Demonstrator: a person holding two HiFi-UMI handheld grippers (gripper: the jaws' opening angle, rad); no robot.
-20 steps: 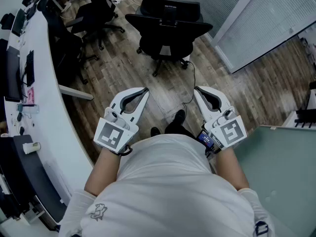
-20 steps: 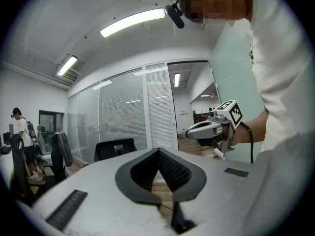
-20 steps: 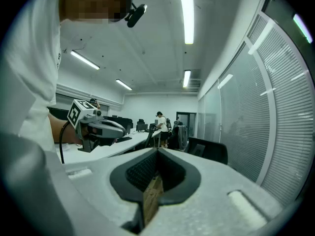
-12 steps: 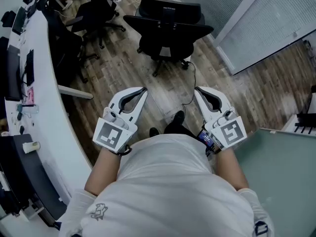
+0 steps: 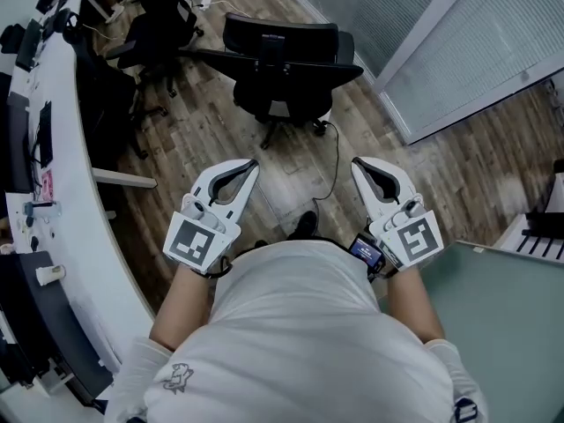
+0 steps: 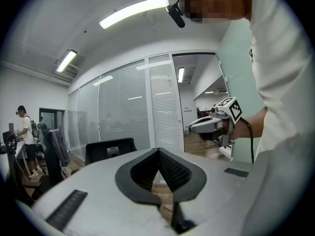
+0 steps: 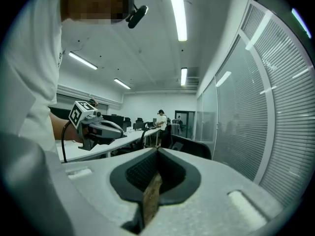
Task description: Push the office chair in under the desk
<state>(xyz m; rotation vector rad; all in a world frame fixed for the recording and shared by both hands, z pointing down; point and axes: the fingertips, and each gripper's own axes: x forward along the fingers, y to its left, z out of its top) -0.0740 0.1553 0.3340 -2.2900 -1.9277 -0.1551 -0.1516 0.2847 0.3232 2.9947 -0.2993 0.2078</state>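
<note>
The black office chair [image 5: 280, 64] stands out on the wooden floor, well away from the curved white desk [image 5: 75, 210] along the left. Its back faces me, and it shows small in the left gripper view [image 6: 109, 150] and the right gripper view [image 7: 189, 146]. Both hands are held in front of my body, short of the chair and not touching it. My left gripper [image 5: 253, 163] is shut with nothing in it, its jaws meeting at the tip [image 6: 158, 150]. My right gripper [image 5: 357, 162] is likewise shut and empty [image 7: 157, 150].
More black chairs [image 5: 159, 25] crowd the desk at the upper left. A glass partition with blinds [image 5: 458, 42] runs along the right, and a cable [image 5: 335, 148] lies on the floor. Monitors and a cup [image 5: 48, 273] sit on the desk. A person [image 6: 25, 136] stands far off.
The chair has slid a little left in the head view, and my foot has shifted. Both grippers keep the same shut pose in front of my body.
</note>
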